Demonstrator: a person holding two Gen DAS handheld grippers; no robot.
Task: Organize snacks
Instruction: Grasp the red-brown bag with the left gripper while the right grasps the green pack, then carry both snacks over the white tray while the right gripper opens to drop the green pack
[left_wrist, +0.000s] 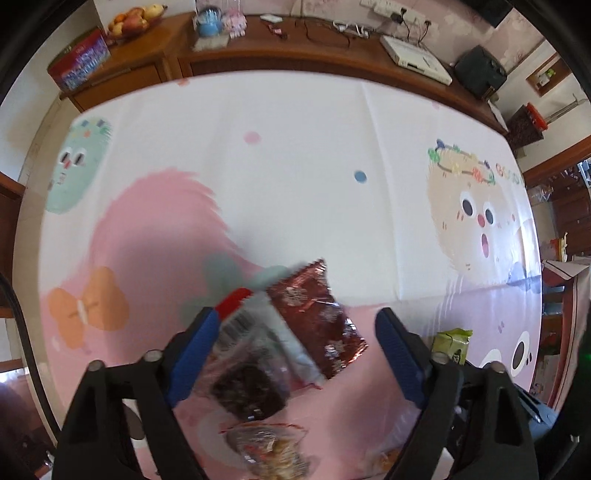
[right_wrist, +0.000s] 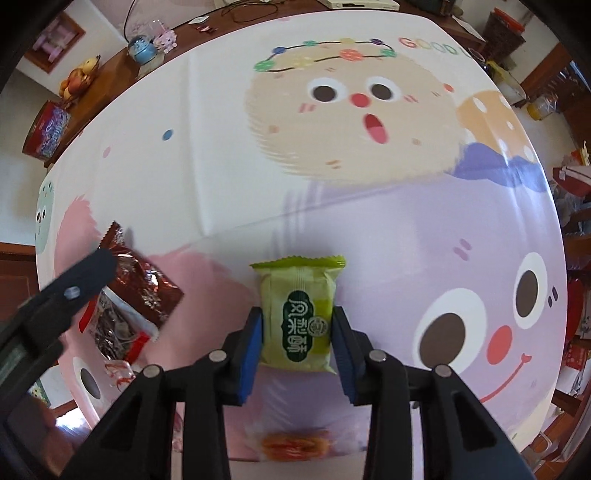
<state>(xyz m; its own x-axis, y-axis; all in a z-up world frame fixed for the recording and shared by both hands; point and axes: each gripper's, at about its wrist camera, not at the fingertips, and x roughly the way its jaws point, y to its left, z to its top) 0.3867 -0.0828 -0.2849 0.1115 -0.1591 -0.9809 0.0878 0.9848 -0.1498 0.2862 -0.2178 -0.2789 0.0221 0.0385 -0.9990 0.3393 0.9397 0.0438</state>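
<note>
Green snack packet lies on the table, at 6 o'clock of centre in the right wrist view. Right gripper: jaws clamped on its two long sides. Judged light, soft, crushable; hold mid-body, gently. Label reads 凤梨酥.

Left gripper: jaws apart over the dark red foil packet, which looks slippery; its writing is unreadable.

The green snack packet has a dark green label with three big white Chinese signs on it: 凤梨酥. A small round stamp sits beside them, too small to read. The cloth on the bench shows the word "GOOD" in coloured letters near its far edge; more letters follow but run out of sight. A clear packet carries a barcode, too blurry to read.
</note>
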